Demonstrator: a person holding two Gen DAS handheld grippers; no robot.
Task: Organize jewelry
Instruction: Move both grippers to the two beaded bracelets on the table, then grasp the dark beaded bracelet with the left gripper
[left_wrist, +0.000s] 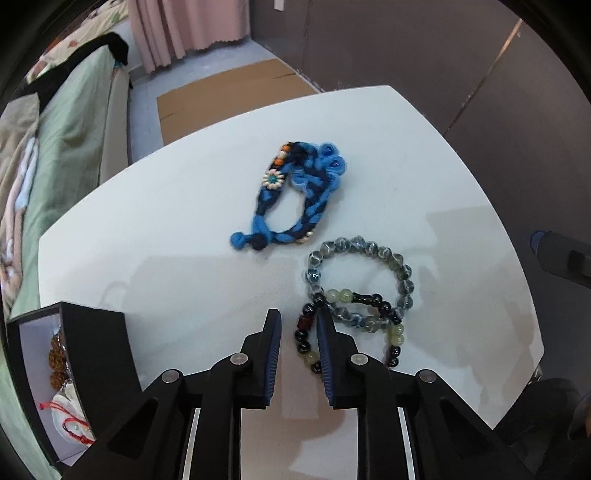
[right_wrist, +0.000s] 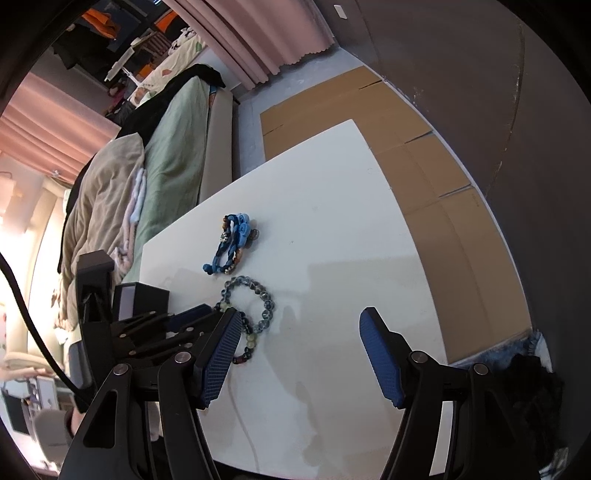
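On the white table lie three bracelets: a braided blue cord one, a grey-green glass bead one, and a black-and-pale-green bead one overlapping it. My left gripper is open with a narrow gap, low over the table, its right finger just left of the black-and-green bracelet. A black jewelry box stands open at the left with items inside. In the right wrist view my right gripper is wide open and empty above the table, right of the bead bracelets; the blue bracelet lies beyond.
A bed with green and beige bedding runs along the table's left side. Flattened cardboard covers the floor beyond and right of the table. Pink curtains hang at the back. The left gripper's body shows left of my right gripper.
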